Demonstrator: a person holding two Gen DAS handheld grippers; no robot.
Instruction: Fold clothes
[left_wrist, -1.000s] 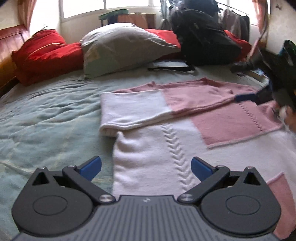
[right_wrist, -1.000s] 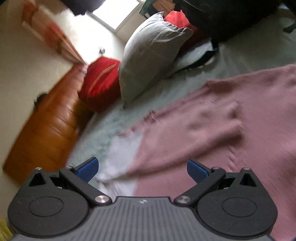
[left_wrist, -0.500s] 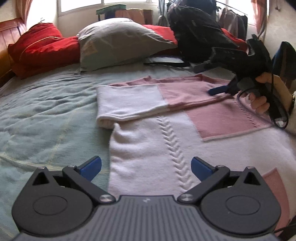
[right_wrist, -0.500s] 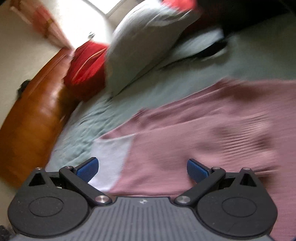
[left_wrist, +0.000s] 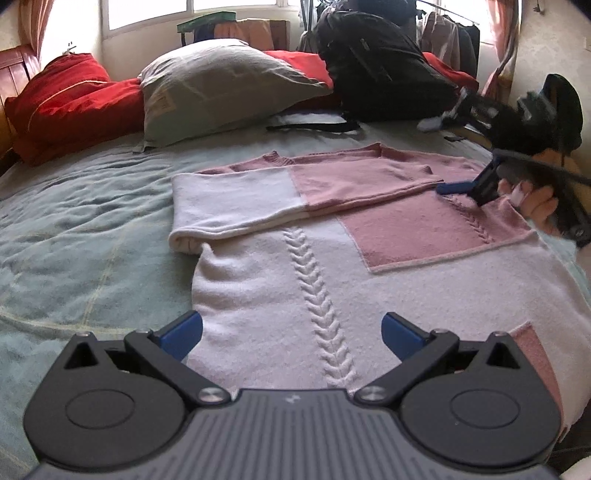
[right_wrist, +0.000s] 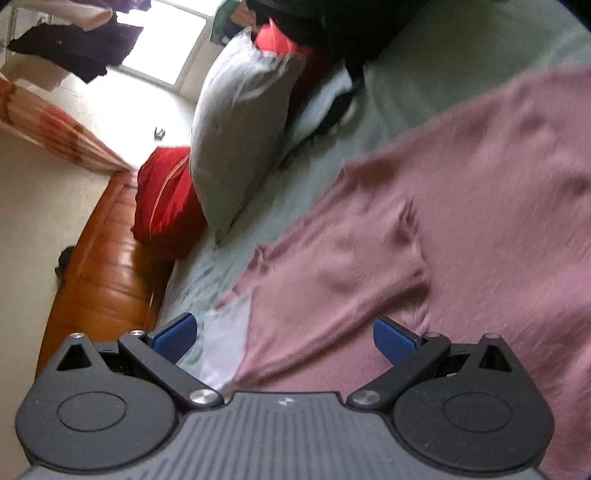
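Sweater (left_wrist: 303, 258), pink and white, lying flat on the green bedspread (left_wrist: 81, 236), well in front of the grey pillow (left_wrist: 218, 85). One sleeve (left_wrist: 266, 199) folded across the sweater's chest, white cuff end toward the pillow side, pink half toward the far shoulder. Cable-knit rib running down the white body panel; pink square panel beside it, farther from the pillow.

Left gripper (left_wrist: 291, 328) low over the sweater's white lower body, on the side away from the pillow; jaws spread wide, blue fingertips (left_wrist: 181, 332) apart, nothing between them. Contact with the knit not clear.

Right gripper (right_wrist: 284, 334) above the sweater's pink shoulder area, tilted view, somewhat blurred; jaws likewise spread, nothing pinched. Seen from the left wrist camera as a dark handle at the sweater's far edge from the pillow, one blue tip close to the end of the folded sleeve, held in a hand (left_wrist: 532, 206). Touching or just above the cloth: cannot tell.

Red cushion (left_wrist: 62, 107) beside the pillow, against the wooden headboard (right_wrist: 107, 273). Black backpack (left_wrist: 376, 70) on the other side of the pillow, behind the sweater, one strap trailing onto the bedspread. Window (left_wrist: 184, 14) behind the pillow; clothes hanging (left_wrist: 450, 37) past the backpack.
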